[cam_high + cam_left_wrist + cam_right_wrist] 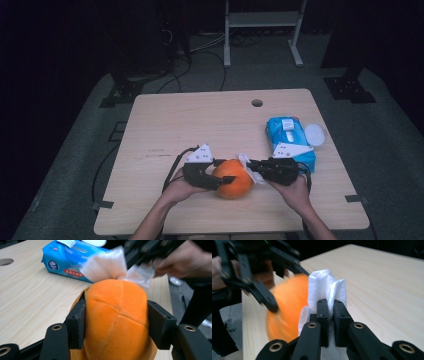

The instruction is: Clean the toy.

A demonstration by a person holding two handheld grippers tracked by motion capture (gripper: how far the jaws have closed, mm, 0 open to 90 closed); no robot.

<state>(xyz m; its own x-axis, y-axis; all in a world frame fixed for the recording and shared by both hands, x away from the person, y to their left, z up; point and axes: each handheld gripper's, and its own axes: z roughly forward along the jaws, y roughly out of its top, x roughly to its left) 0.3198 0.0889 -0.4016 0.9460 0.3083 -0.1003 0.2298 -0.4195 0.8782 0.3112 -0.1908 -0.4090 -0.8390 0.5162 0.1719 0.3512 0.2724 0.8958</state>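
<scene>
An orange plush ball (233,179) sits at the table's front middle, with my left gripper (220,174) shut on it; in the left gripper view both jaws press the orange plush ball (116,315) at its sides. My right gripper (253,168) is shut on a white wipe (246,164), which touches the ball's upper right side. In the right gripper view the white wipe (325,291) stands up between the closed jaws of my right gripper (330,305), against the orange plush ball (289,307). The white wipe (110,266) lies on the ball's far top in the left gripper view.
A blue pack of wet wipes (290,141) lies at the right of the wooden table (175,125), its white lid (314,134) open. A cable hole (257,103) is near the far edge. A metal stand (262,30) is on the floor behind.
</scene>
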